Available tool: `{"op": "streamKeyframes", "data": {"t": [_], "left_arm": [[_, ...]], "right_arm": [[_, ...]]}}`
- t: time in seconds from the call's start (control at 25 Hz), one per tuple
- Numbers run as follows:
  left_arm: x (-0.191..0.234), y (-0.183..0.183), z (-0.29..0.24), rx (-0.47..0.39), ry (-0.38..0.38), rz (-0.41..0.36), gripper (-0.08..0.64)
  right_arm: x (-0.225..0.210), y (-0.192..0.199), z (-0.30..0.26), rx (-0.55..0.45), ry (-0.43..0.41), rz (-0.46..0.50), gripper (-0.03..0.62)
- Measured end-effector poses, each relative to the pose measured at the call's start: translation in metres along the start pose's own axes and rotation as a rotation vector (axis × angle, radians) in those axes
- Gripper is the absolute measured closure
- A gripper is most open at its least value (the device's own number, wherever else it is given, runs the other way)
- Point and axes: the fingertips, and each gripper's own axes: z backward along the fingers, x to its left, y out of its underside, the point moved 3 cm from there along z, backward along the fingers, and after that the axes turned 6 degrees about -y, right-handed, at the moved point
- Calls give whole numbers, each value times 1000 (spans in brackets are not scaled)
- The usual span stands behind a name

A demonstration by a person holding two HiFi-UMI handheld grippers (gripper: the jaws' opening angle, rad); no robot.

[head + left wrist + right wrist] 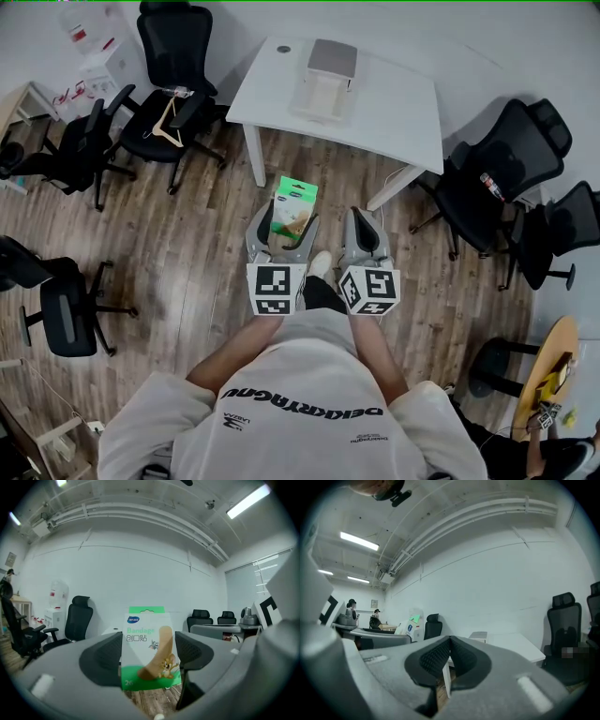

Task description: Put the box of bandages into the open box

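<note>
box of bandages (146, 641) is pinched in the left tongs (284, 234), up in the air. right tongs (450, 654) are pressed together, empty. open box (330, 73) waits on the bench (403, 108) at 12 o'clock, so i'd say carry and drop remain.

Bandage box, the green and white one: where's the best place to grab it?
Take the lower half, one jaw on each narrow side edge, coming at the printed face. The green and white cardboard bandage box is flat and upright, so its edges give two straight, parallel sides to squeeze. The left gripper holds it that way.
</note>
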Motion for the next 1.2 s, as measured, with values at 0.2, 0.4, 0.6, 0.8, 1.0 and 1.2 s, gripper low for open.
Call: {"op": "streamKeyframes", "data": {"t": [0.2, 0.4, 0.6, 0.8, 1.0, 1.2], "left_arm": [[5, -2, -25, -4, 5, -12, 198], [8, -6, -64, 6, 10, -46, 198], [16, -6, -103, 29, 13, -61, 198], [15, -1, -151, 53, 17, -59, 198], [15, 9, -204, 83, 13, -55, 198], [18, 7, -257, 91, 7, -51, 198]], "right_arm": [[-11, 3, -21, -6, -2, -8, 595], [-34, 7, -55, -2, 4, -36, 594], [-54, 5, -91, -6, 4, -47, 594], [-83, 9, -125, 7, 4, -40, 594], [-117, 16, -165, 28, -6, -51, 595], [-151, 16, -208, 36, -10, -69, 595]]}}
